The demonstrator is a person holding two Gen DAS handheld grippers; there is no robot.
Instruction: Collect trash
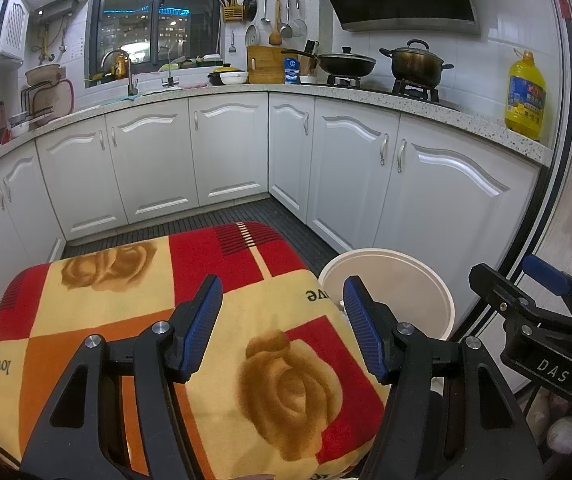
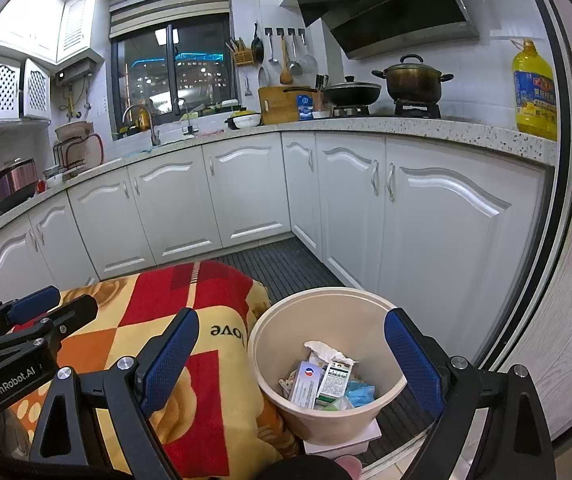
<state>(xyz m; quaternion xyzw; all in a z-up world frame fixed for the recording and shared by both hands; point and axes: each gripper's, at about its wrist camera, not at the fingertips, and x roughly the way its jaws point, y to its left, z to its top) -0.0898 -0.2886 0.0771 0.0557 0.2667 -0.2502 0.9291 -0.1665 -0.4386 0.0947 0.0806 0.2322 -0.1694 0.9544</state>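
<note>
1. Beside the cream bin (image 2: 327, 364), on its left, we see a block draped in a red, yellow and orange rose-print blanket (image 2: 190, 344); the blanket's edge touches the bin's rim.
2. Inside the bin we find the trash (image 2: 325, 380): small cartons, a crumpled white tissue and a blue wrapper, piled at the bottom.
3. We hold the right gripper (image 2: 291, 354) above the bin, fingers spread wide to either side of its mouth, with nothing between the blue pads (image 2: 407, 356).
4. We hold the left gripper (image 1: 284, 326) left of the bin, over the blanket, its fingers also well apart and gripping nothing.
5. From the left wrist view the bin (image 1: 397, 280) shows only as a pale rim past the blanket's corner (image 1: 190, 304), and the right gripper (image 1: 541, 300) stands at the bin's far side.
6. Under the bin we make out a white base (image 2: 349, 438), resting on the dark ribbed floor mat (image 2: 286, 264).
7. Behind the bin run white cabinets (image 2: 425, 216) under a speckled counter (image 2: 405, 126).
8. Well above the bin, on that counter, we see a lidded pot (image 2: 411, 80) and a black pan (image 2: 351, 92) on the stove, and a yellow oil bottle (image 2: 533, 92) to their right.
</note>
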